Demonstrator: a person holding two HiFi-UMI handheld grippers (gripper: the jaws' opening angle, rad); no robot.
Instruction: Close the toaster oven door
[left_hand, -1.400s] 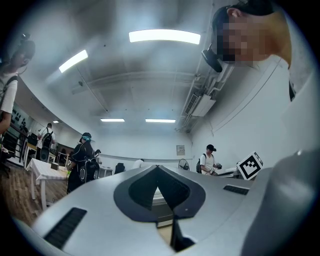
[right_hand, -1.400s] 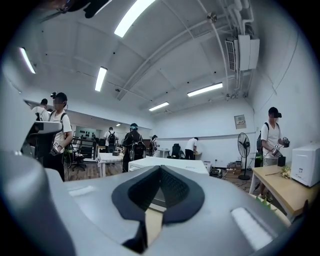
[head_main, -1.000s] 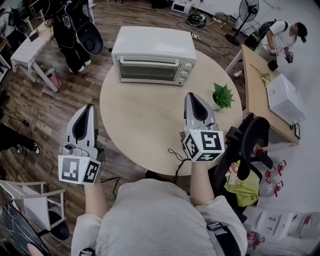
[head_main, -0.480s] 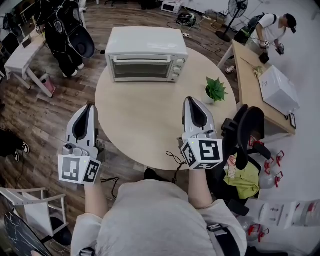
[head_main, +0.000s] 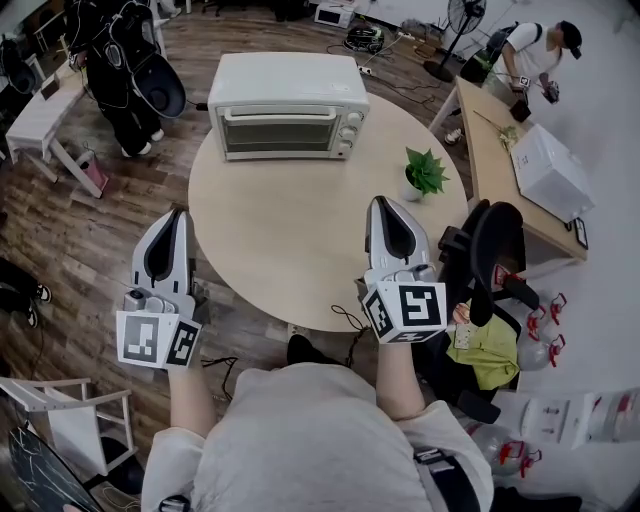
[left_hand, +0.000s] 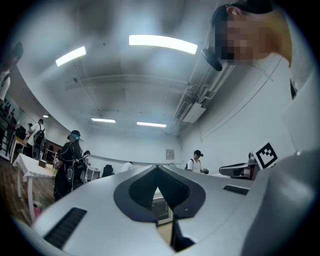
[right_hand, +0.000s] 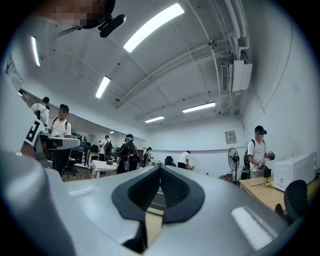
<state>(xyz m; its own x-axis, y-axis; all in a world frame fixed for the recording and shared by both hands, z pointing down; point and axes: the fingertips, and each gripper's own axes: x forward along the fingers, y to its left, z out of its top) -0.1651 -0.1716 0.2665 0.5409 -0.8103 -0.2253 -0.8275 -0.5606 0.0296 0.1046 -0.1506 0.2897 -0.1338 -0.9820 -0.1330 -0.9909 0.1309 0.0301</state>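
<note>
My left gripper (head_main: 177, 215) hangs just off the near-left edge of the round table (head_main: 270, 250), and my right gripper (head_main: 384, 203) is over its near-right part. Both point forward, roughly level. Each has its jaws together with nothing between them.

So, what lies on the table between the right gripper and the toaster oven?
Nothing: the head view shows bare table from the right gripper to the toaster oven; the potted plant stands aside.

Head view steeply down over table (head_main: 290, 235), gripper views low, angled upward — all share toaster oven (head_main: 290, 105)
</note>
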